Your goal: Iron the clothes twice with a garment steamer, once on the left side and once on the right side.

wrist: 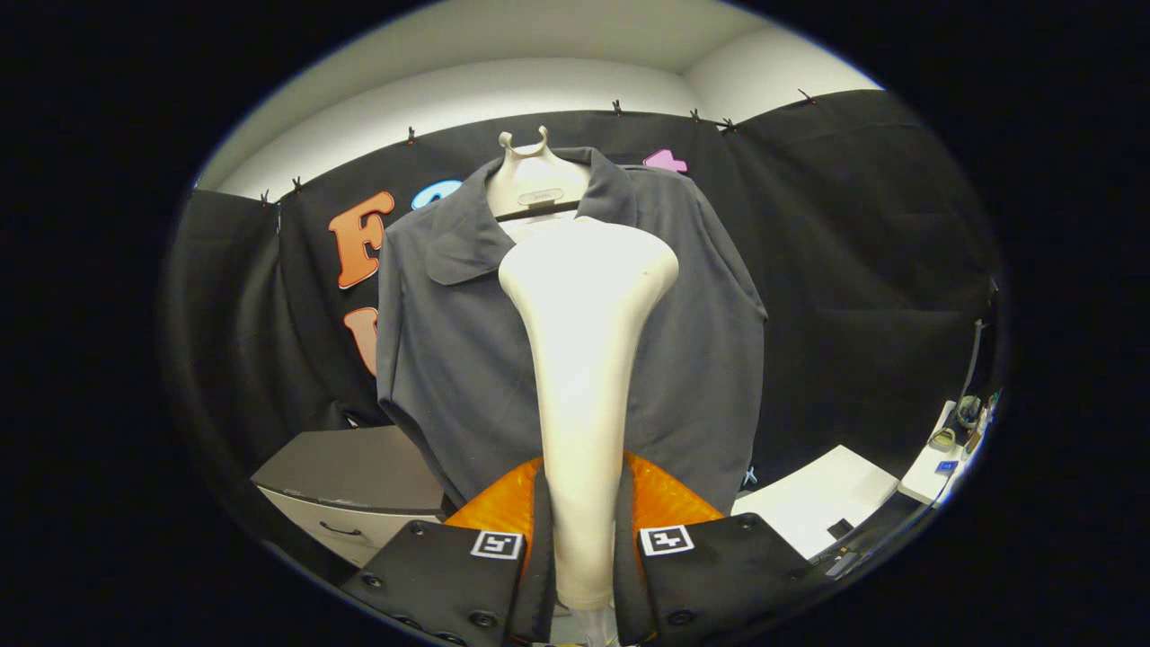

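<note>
1. A recording booth set up indoors, more like a lab or studio than a home: black cloth is clipped along a line as a backdrop, with plain pale walls and ceiling above it.
2. A grey collared shirt hangs on a white hanger as a staged prop.
3. A grey cabinet with a drawer handle stands beside it.
4. A white table and a shelf of small items sit opposite.

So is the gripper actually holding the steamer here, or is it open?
Shut on it: the gripper has both fingers pressed against the white steamer handle, its head raised toward the grey shirt hanging ahead.
</note>
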`<control>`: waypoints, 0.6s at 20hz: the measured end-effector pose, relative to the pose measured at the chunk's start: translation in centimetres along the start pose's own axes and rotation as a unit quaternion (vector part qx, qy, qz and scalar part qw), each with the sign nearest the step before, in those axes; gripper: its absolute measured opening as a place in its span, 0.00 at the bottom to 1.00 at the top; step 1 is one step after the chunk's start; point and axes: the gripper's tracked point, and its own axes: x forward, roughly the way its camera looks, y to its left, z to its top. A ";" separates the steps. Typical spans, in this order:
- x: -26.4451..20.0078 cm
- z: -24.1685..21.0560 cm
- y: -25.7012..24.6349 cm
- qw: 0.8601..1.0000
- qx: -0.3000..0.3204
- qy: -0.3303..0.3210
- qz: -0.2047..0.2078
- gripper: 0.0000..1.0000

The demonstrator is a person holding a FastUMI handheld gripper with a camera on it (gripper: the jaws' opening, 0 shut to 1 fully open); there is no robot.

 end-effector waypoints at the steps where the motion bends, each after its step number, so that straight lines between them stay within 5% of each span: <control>1: 0.2 0.2 0.1 1.000 -0.001 -0.003 0.002 0.34; 12: 0.5 0.2 1.4 1.000 -0.007 -0.009 0.006 0.34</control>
